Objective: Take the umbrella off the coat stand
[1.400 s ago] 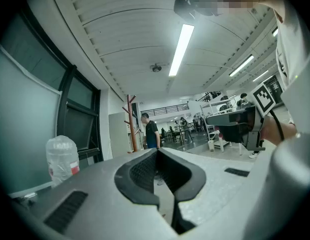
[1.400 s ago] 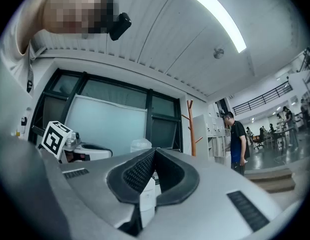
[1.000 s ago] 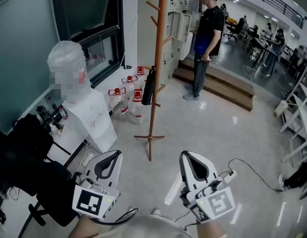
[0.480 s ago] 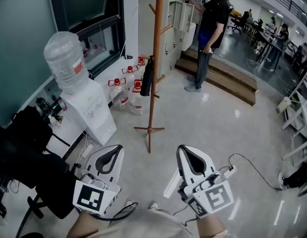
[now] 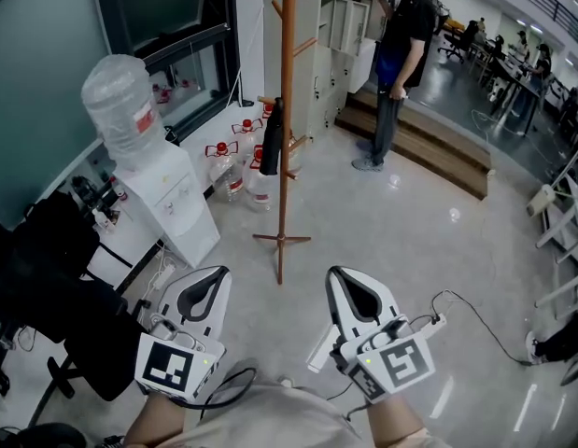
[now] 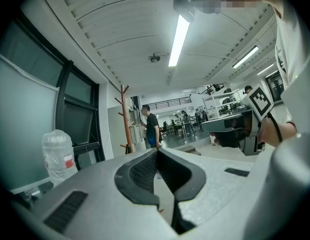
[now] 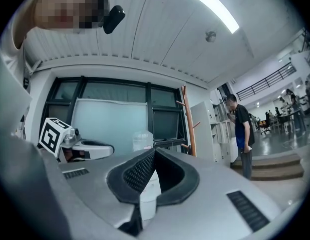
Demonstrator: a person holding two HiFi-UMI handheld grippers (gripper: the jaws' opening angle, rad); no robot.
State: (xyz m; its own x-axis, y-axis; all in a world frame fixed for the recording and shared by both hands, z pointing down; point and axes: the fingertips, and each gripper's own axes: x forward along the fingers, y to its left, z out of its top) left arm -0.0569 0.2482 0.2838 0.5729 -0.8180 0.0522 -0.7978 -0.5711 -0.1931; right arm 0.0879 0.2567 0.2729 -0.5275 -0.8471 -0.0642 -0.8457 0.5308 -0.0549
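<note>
Halfway down the wooden coat stand (image 5: 286, 110), a folded black umbrella (image 5: 272, 147) hangs from a side peg, well apart from both grippers. At the bottom of the head view, the left gripper (image 5: 217, 273) and right gripper (image 5: 338, 275) sit side by side, each with its jaws pressed together on nothing. A water dispenser (image 5: 167, 194) stands left of the stand, and a person (image 5: 401, 54) stands beyond it.

The glossy pale grey floor (image 5: 401, 250) carries a tall wooden coat stand (image 5: 286, 138) at centre and a white water dispenser (image 5: 176, 203) to its left. Clear red-capped water jugs (image 5: 225, 177) stand farther back (clustered together), and a white power strip (image 5: 434, 325) lies near right.
</note>
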